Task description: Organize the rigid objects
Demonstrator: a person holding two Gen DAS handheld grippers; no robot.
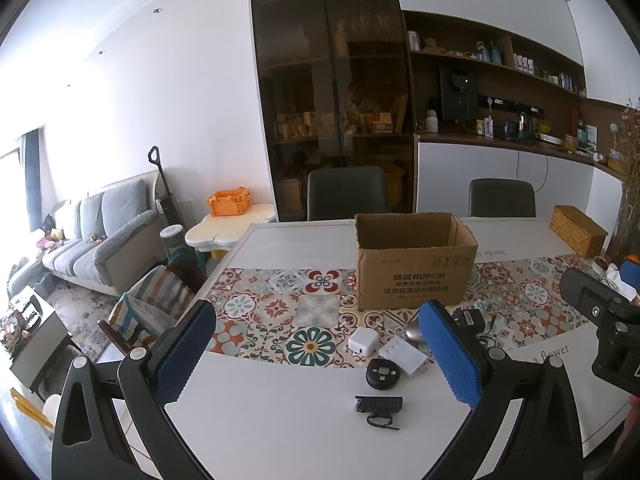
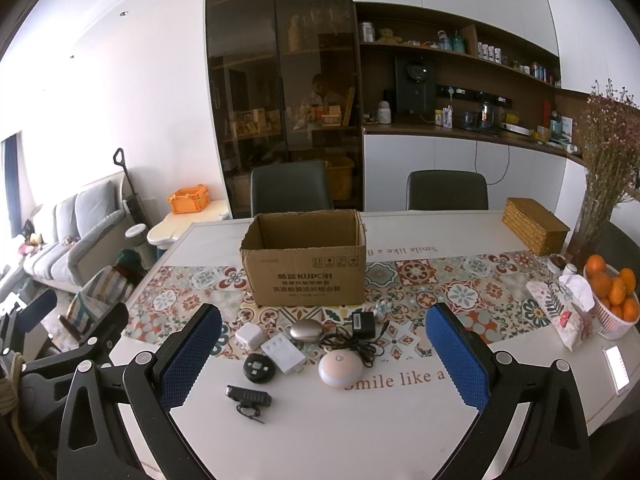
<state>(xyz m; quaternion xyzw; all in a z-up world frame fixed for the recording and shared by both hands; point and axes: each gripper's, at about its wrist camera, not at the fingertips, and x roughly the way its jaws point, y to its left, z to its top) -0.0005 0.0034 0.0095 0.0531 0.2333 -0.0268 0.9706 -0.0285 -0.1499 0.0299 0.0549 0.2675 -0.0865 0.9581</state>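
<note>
Left gripper (image 1: 320, 356) and right gripper (image 2: 324, 360): fingers spread wide, holding nothing. Open cardboard box (image 2: 304, 272) stood on surface (image 2: 360, 432); white charger (image 2: 249, 335), possibly bike light (image 2: 249, 396) lay nearer.

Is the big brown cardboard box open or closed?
Open. The brown cardboard box stands upright with no flaps over its top, so its inner walls show. Its floor is hidden.

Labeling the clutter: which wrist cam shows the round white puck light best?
Right wrist view. The round white puck light sits unobstructed between the open fingers, near the black adapter's cable. In the left wrist view it is hidden behind the left gripper's right finger, so nothing usable shows.
</note>
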